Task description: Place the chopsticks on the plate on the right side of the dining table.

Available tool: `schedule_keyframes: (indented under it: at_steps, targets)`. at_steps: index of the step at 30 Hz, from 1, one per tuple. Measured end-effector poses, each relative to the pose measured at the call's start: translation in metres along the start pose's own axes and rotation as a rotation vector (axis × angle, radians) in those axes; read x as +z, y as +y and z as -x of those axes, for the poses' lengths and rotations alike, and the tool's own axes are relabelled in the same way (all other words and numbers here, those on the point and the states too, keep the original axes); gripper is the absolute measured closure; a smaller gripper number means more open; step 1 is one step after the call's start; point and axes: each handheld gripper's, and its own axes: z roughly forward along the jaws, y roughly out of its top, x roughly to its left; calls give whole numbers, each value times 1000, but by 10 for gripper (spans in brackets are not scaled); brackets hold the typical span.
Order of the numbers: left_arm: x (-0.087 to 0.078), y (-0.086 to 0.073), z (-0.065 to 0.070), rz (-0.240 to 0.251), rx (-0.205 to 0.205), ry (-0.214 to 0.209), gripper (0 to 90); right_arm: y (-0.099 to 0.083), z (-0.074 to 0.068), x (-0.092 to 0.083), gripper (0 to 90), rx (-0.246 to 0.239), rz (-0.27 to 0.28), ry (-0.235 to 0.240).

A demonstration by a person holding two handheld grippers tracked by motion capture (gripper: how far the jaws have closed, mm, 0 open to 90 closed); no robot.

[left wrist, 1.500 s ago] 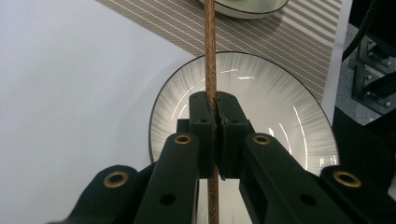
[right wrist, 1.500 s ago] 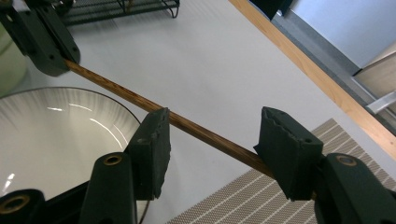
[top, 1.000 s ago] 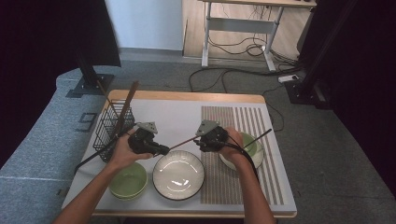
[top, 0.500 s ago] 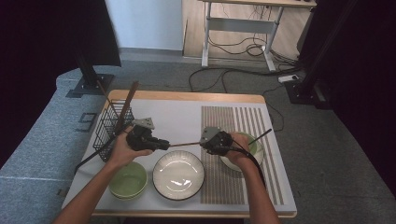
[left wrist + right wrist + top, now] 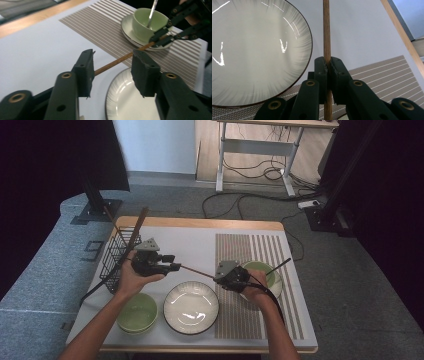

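Table (image 5: 200, 232) under me, striped mat (image 5: 250, 270) on its right half. White plate (image 5: 191, 307) sits near the front edge, green bowl (image 5: 136, 312) just left of it, wire basket (image 5: 117, 255) at the left edge. Green cup (image 5: 146, 22) on its saucer (image 5: 130, 31) on the mat. My left gripper (image 5: 112, 68): jaws have just been opening, apart now, the chopstick (image 5: 117, 61) between them unpressed. My right gripper (image 5: 328, 66): jaws have just been closing, now clamped on the chopstick, which spans between both tongs above the plate's far rim.
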Motion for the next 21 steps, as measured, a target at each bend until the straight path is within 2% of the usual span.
schedule_keyframes:
  at_steps: [5,7,8,11,12,13,21]
  targets:
    - [-3,0,1,24,2,29,480,-9,2,-1,844,60,23,0]
    - [-5,0,1,34,-2,43,468,-13,3,-1,843,115,50,3]
    - [-5,0,2,36,-3,44,468,-13,3,-1,843,115,50,3]
    - [-6,-1,3,36,-3,44,463,-17,4,-3,843,167,69,6]
    - [-6,-1,3,35,0,45,463,-17,4,-3,843,167,69,6]
    - [-6,-1,3,35,1,46,464,-19,5,-3,844,194,81,10]
    - [-7,-1,4,31,-3,47,465,-24,5,-6,844,250,97,0]
